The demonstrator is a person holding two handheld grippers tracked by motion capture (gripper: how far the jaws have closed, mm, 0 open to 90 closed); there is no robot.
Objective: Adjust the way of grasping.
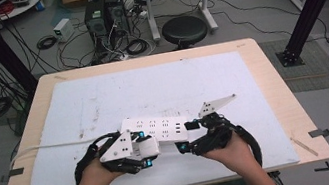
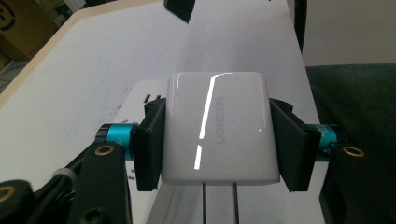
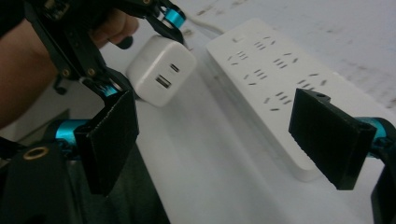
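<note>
Overall light: you work under even, soft room light; the white mat [image 1: 162,93] reads bright.
Glare: a curved white streak runs down the charger [image 2: 219,126] in your left gripper view.
Shadows: faint, just beneath your hands.
Focus: near black pads [image 3: 109,140] look soft; the power strip [image 3: 275,79] blurs farther off.
High view: small and slightly soft.

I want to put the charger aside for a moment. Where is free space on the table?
The white mat is bare behind the white power strip. Crowded: the near middle, where the left gripper holding the white charger and the right gripper flank the strip.
</note>
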